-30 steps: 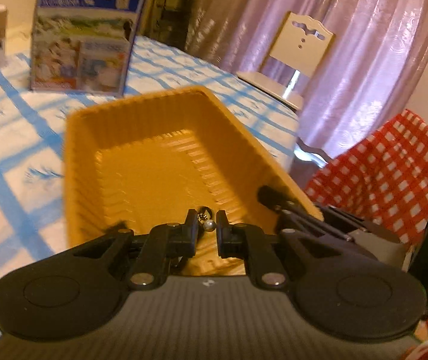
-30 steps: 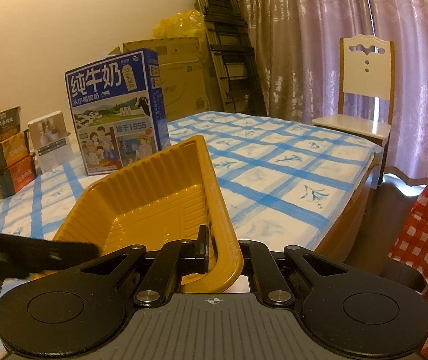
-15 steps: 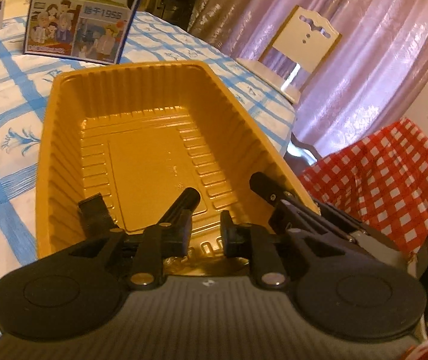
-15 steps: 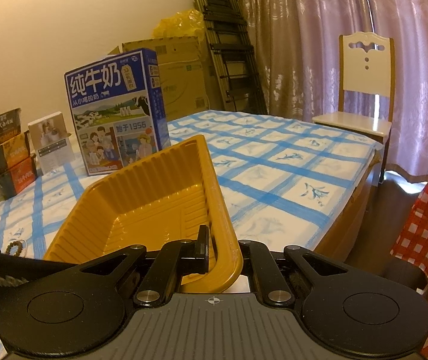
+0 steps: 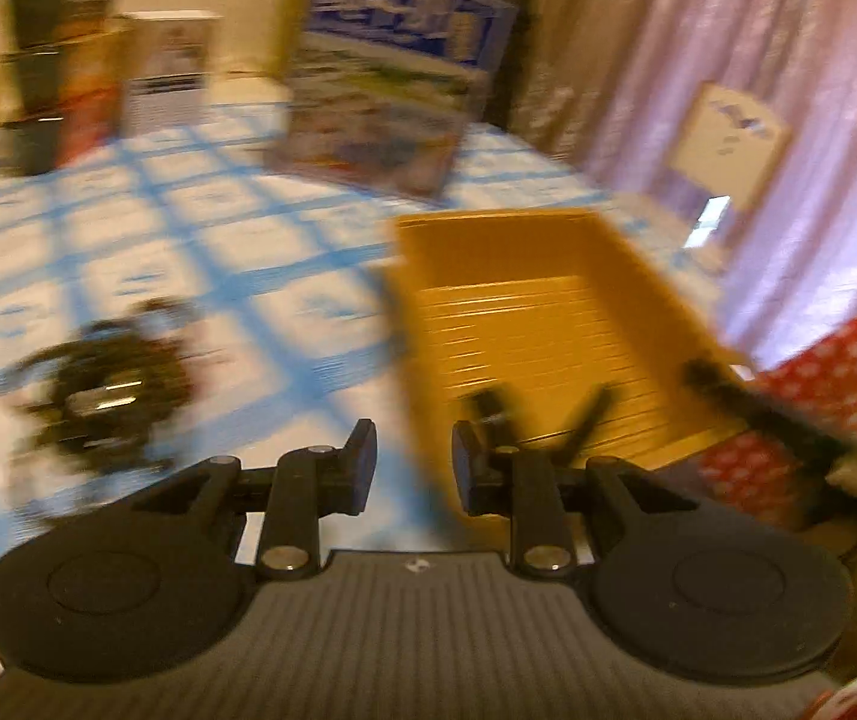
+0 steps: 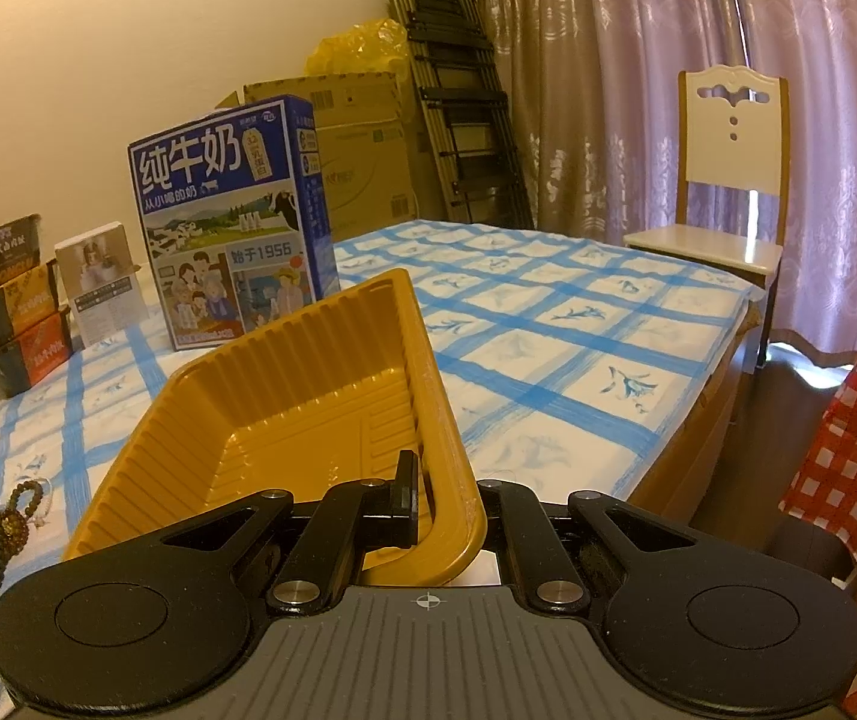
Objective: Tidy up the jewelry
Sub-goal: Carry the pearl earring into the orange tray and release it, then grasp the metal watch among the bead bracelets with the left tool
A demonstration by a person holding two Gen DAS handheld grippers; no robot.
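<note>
The right gripper (image 6: 446,501) pinches the near right rim of the ribbed orange plastic tray (image 6: 284,420), tilting it on the blue-checked tablecloth (image 6: 548,324). The left gripper (image 5: 413,468) has nothing between its jaws, which are opening over the cloth left of the tray. The dark tangle of beaded jewelry (image 5: 110,390) lies left of it. Farther back stands a blue milk carton (image 6: 230,222).

Right hand-held gripper (image 6: 446,510) clamps yellow tray (image 6: 308,396) rim.
</note>
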